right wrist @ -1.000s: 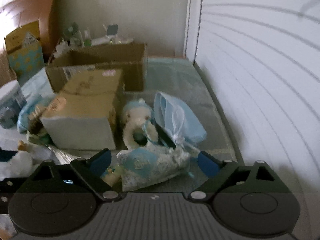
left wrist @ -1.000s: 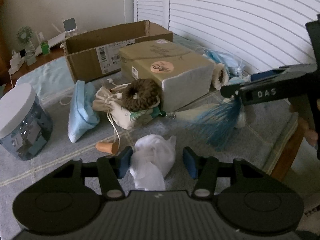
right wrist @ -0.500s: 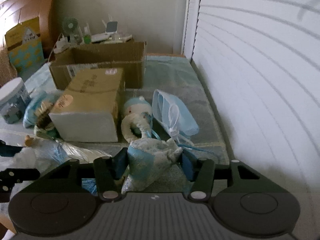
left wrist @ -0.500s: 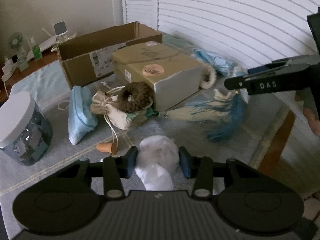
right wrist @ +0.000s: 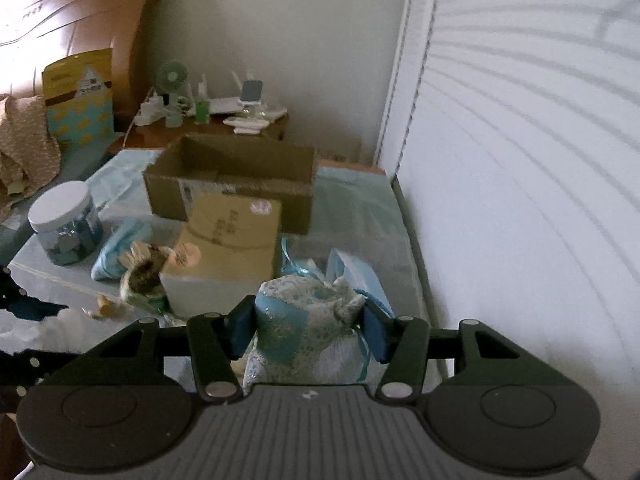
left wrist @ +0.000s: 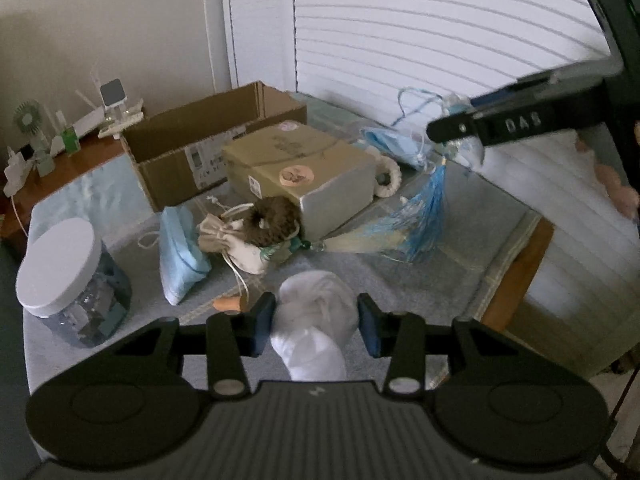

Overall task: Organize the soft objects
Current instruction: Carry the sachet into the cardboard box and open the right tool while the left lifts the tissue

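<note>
Both grippers closed within the last second and lifted: left gripper (left wrist: 316,322) clamped the white sock (left wrist: 316,320), right gripper (right wrist: 307,330) clamped the blue pouch (right wrist: 308,320), likely headed for the open cardboard box (right wrist: 230,178).

Dim, cool daylight through white shutters (left wrist: 440,40) at upper right of both frames; lower halves sunk in shadow. Heavy fisheye bending at edges, black vignette in corners. Soft blur over cardboard box (right wrist: 230,184) at centre of right view.
</note>
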Demonstrator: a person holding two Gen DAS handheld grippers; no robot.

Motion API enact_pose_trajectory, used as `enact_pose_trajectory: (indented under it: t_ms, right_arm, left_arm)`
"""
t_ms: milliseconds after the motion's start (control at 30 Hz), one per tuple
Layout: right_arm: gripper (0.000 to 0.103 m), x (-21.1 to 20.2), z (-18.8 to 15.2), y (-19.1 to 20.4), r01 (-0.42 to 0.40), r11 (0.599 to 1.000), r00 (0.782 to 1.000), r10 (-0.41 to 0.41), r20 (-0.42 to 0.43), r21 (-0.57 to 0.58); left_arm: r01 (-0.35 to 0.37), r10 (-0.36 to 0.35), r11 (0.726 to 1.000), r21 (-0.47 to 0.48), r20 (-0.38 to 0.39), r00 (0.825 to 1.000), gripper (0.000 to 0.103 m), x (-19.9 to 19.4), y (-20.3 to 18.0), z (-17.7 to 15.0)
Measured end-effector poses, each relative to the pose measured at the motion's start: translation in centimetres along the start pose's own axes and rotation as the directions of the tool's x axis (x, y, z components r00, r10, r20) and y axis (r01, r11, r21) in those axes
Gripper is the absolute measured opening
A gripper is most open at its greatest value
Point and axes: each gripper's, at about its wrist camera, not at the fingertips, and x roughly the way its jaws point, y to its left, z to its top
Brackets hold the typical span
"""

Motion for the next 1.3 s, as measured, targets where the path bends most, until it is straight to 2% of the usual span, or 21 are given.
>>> enact_pose_trajectory:
  t_ms: [300, 500, 667, 867, 1067, 1133, 1200, 1267, 1300]
  right_arm:
    - [0.06, -0.7, 5.7, 2.0, 0.001, 0.997, 0.998, 0.003, 0.06, -0.073]
    - [0.06, 1.2, 10.4, 2.7, -0.018, 0.996, 0.996, 0.026, 0.085, -0.093]
    - [0.06, 4.5, 14.5, 3.0, -0.042, 0.995, 0.996, 0.047, 0.069, -0.085]
    - [0.06, 9.3, 19.0, 2.9, -0.081, 0.997, 0.996, 0.081, 0.039, -0.02]
    - [0.061, 14.2, 21.4, 3.0, -0.131, 0.99, 0.991, 0.132, -0.019, 0.051]
    - [0.065, 15.9, 21.1, 3.1, -0.148, 0.986, 0.987, 0.152, -0.06, 0.071]
    - [0.087, 17.4, 20.5, 3.2, -0.139, 0.987, 0.985, 0.146, -0.088, 0.078]
    - [0.098, 18.5, 19.5, 3.2, -0.122, 0.99, 0.986, 0.129, -0.102, 0.066]
    - [0.1, 18.8, 19.0, 3.2, -0.11, 0.992, 0.987, 0.117, -0.109, 0.062]
  left_arm:
    - [0.017, -0.016, 1.0, -0.011, 0.037, 0.999, 0.043, -1.1, 1.0, -0.6]
    - [0.019, -0.018, 1.0, -0.024, 0.041, 0.999, 0.043, -1.2, 2.0, -0.7]
    - [0.01, -0.008, 0.999, -0.049, 0.04, 0.999, 0.043, -1.0, 3.2, -0.4]
    - [-0.011, 0.013, 0.997, -0.081, 0.032, 0.999, 0.043, -0.5, 4.8, -0.1]
    - [-0.031, 0.032, 0.993, -0.116, 0.013, 0.999, 0.043, 0.2, 6.2, 0.0]
    - [-0.035, 0.036, 0.992, -0.122, 0.007, 0.999, 0.043, 0.4, 6.5, 0.1]
    - [-0.035, 0.036, 0.992, -0.123, 0.001, 0.999, 0.043, 0.6, 6.7, 0.2]
    - [-0.037, 0.038, 0.992, -0.124, 0.0, 0.999, 0.043, 0.7, 6.8, 0.3]
    - [-0.038, 0.038, 0.991, -0.126, 0.0, 0.999, 0.043, 0.7, 6.9, 0.4]
